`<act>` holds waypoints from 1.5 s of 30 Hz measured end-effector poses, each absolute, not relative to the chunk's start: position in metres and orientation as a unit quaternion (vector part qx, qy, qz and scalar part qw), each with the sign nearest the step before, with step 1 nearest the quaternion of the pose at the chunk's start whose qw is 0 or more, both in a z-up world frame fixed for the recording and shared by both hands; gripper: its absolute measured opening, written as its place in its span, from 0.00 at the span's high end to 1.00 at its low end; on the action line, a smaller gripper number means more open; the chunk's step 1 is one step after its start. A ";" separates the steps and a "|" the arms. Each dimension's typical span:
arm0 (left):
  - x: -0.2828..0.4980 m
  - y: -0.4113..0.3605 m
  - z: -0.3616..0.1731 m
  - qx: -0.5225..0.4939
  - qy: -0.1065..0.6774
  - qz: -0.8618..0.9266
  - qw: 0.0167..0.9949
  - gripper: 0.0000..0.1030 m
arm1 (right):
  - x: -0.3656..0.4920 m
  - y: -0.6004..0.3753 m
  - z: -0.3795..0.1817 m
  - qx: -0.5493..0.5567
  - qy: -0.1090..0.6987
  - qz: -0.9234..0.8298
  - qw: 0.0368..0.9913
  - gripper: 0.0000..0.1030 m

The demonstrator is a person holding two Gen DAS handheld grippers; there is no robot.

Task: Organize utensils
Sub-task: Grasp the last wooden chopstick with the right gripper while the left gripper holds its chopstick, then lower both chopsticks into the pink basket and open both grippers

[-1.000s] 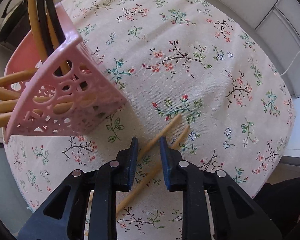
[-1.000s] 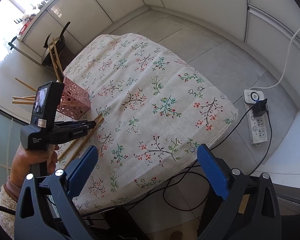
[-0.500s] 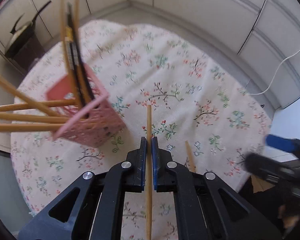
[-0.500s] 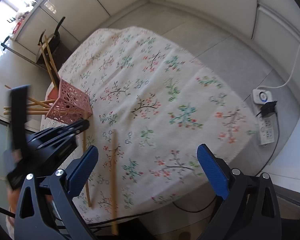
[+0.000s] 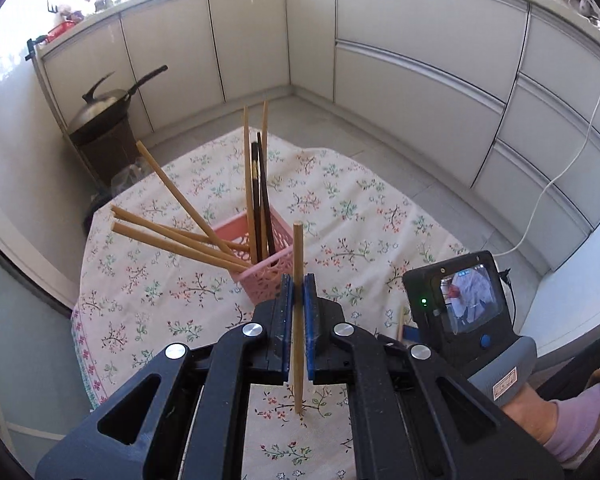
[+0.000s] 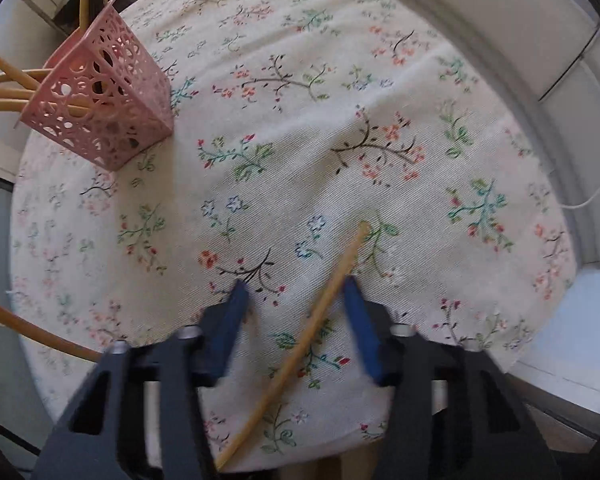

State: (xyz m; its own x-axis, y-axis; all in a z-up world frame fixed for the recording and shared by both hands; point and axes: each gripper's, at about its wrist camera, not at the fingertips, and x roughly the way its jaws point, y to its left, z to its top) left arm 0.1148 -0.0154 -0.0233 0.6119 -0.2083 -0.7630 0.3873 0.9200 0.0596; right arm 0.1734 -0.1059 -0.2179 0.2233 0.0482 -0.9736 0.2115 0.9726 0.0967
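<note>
My left gripper (image 5: pixel 298 280) is shut on a wooden chopstick (image 5: pixel 298 248) and holds it upright in the air, just in front of the pink lattice basket (image 5: pixel 260 280). Several wooden and dark chopsticks (image 5: pixel 180 236) stand or lean in that basket. My right gripper (image 6: pixel 295 284) points down at the floral tablecloth (image 6: pixel 340 100) and its jaws are closing. A second wooden chopstick (image 6: pixel 352 244) lies flat on the cloth between them, near the right finger, and the pads do not press on it. In the right wrist view the basket (image 6: pixel 100 120) is at the upper left.
A wok (image 5: pixel 104 112) rests on a dark stand behind the table's far left corner. White cabinets ring the room and a white cord (image 5: pixel 572 160) hangs at the right. A person's slippered foot (image 5: pixel 572 420) is at the table's near right edge.
My left gripper closed on one chopstick and lifted it off the cloth, tilting upward. My right gripper came down over the other chopstick, and its jaws went from wide to partly closed.
</note>
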 end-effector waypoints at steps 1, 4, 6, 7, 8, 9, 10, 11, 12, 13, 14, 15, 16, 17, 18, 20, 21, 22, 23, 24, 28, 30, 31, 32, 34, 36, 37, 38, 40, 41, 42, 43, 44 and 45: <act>0.114 -0.016 -0.022 0.111 0.404 -0.167 0.892 0.95 | 0.172 -0.111 -0.219 0.122 0.612 -0.051 0.779 0.85; 0.110 -0.018 -0.021 0.114 0.401 -0.169 0.893 0.95 | 0.171 -0.138 -0.222 0.213 0.595 -0.034 0.774 0.92; 0.108 -0.020 -0.019 0.116 0.397 -0.169 0.895 0.95 | 0.170 -0.152 -0.217 0.247 0.576 -0.027 0.779 0.94; 0.106 -0.020 -0.017 0.117 0.394 -0.169 0.896 0.95 | 0.169 -0.157 -0.211 0.254 0.564 -0.026 0.785 0.94; 0.105 -0.021 -0.015 0.116 0.389 -0.168 0.898 0.95 | 0.168 -0.160 -0.204 0.258 0.554 -0.023 0.792 0.95; 0.105 -0.021 -0.013 0.116 0.387 -0.169 0.899 0.95 | 0.167 -0.163 -0.191 0.260 0.536 -0.018 0.803 0.95; 0.103 -0.022 -0.011 0.114 0.383 -0.170 0.901 0.95 | 0.166 -0.164 -0.180 0.258 0.524 -0.014 0.812 0.95; 0.102 -0.022 -0.008 0.112 0.379 -0.170 0.903 0.95 | 0.164 -0.163 -0.163 0.252 0.506 -0.006 0.825 0.95; 0.100 -0.021 -0.006 0.108 0.375 -0.171 0.905 0.95 | 0.163 -0.163 -0.147 0.245 0.487 0.001 0.838 0.95; 0.099 -0.021 -0.004 0.105 0.373 -0.173 0.905 0.95 | 0.161 -0.164 -0.134 0.240 0.474 0.007 0.847 0.95; 0.098 -0.020 -0.001 0.100 0.370 -0.175 0.907 0.95 | 0.161 -0.166 -0.118 0.235 0.459 0.014 0.857 0.95; 0.098 -0.019 0.000 0.096 0.368 -0.176 0.908 0.95 | 0.158 -0.167 -0.105 0.230 0.445 0.020 0.865 0.95; 0.097 -0.017 0.003 0.086 0.365 -0.179 0.909 0.95 | 0.154 -0.168 -0.090 0.223 0.429 0.026 0.875 0.95; 0.096 -0.015 0.005 0.081 0.364 -0.182 0.910 0.95 | 0.149 -0.170 -0.078 0.219 0.417 0.030 0.882 0.95; 0.096 -0.012 0.008 0.070 0.362 -0.184 0.911 0.95 | 0.144 -0.173 -0.063 0.212 0.401 0.036 0.890 0.95; 0.097 -0.006 0.014 0.052 0.357 -0.184 0.914 0.95 | 0.139 -0.176 -0.044 0.202 0.380 0.039 0.902 0.95; 0.098 -0.003 0.017 0.044 0.355 -0.185 0.915 0.95 | 0.135 -0.178 -0.033 0.201 0.368 0.040 0.907 0.95; 0.098 0.000 0.022 0.033 0.351 -0.185 0.917 0.95 | 0.132 -0.179 -0.026 0.202 0.358 0.039 0.911 0.95; 0.099 0.004 0.026 0.023 0.346 -0.184 0.920 0.95 | 0.129 -0.183 -0.016 0.205 0.345 0.038 0.915 0.95; 0.099 0.006 0.030 0.017 0.342 -0.183 0.922 0.95 | 0.128 -0.187 -0.007 0.207 0.337 0.040 0.918 0.95; 0.102 0.014 0.046 -0.010 0.322 -0.175 0.931 0.96 | 0.126 -0.196 0.014 0.223 0.321 0.045 0.919 0.95; 0.104 0.016 0.053 -0.020 0.313 -0.170 0.934 0.96 | 0.128 -0.198 0.022 0.229 0.315 0.049 0.920 0.95; 0.105 0.019 0.057 -0.027 0.307 -0.167 0.937 0.96 | 0.127 -0.198 0.025 0.228 0.312 0.049 0.921 0.95; 0.106 0.021 0.060 -0.032 0.302 -0.164 0.938 0.96 | 0.127 -0.198 0.028 0.227 0.309 0.049 0.922 0.95; 0.107 0.027 0.066 -0.045 0.291 -0.155 0.943 0.96 | 0.126 -0.199 0.034 0.228 0.303 0.051 0.924 0.95; 0.109 0.034 0.073 -0.060 0.279 -0.141 0.948 0.96 | 0.127 -0.200 0.038 0.230 0.301 0.052 0.924 0.95; 0.110 0.036 0.075 -0.067 0.274 -0.136 0.950 0.96 | 0.128 -0.200 0.038 0.230 0.300 0.053 0.924 0.95; 0.112 0.039 0.078 -0.074 0.269 -0.130 0.951 0.96 | 0.129 -0.199 0.039 0.230 0.299 0.055 0.925 0.95; 0.119 0.043 0.086 -0.082 0.262 -0.117 0.954 0.96 | 0.130 -0.200 0.041 0.231 0.298 0.056 0.925 0.95; 0.122 0.044 0.090 -0.082 0.258 -0.112 0.956 0.96 | 0.131 -0.200 0.042 0.231 0.298 0.057 0.924 0.95; 0.124 0.044 0.093 -0.082 0.254 -0.109 0.957 0.96 | 0.133 -0.201 0.044 0.231 0.299 0.059 0.924 0.95; 0.128 0.044 0.097 -0.082 0.249 -0.105 0.959 0.96 | 0.134 -0.201 0.044 0.230 0.299 0.059 0.924 0.95; 0.130 0.043 0.100 -0.081 0.244 -0.102 0.961 0.96 | 0.136 -0.201 0.046 0.230 0.299 0.058 0.924 0.95; 0.133 0.043 0.102 -0.080 0.238 -0.097 0.963 0.96 | 0.138 -0.201 0.047 0.229 0.299 0.058 0.925 0.95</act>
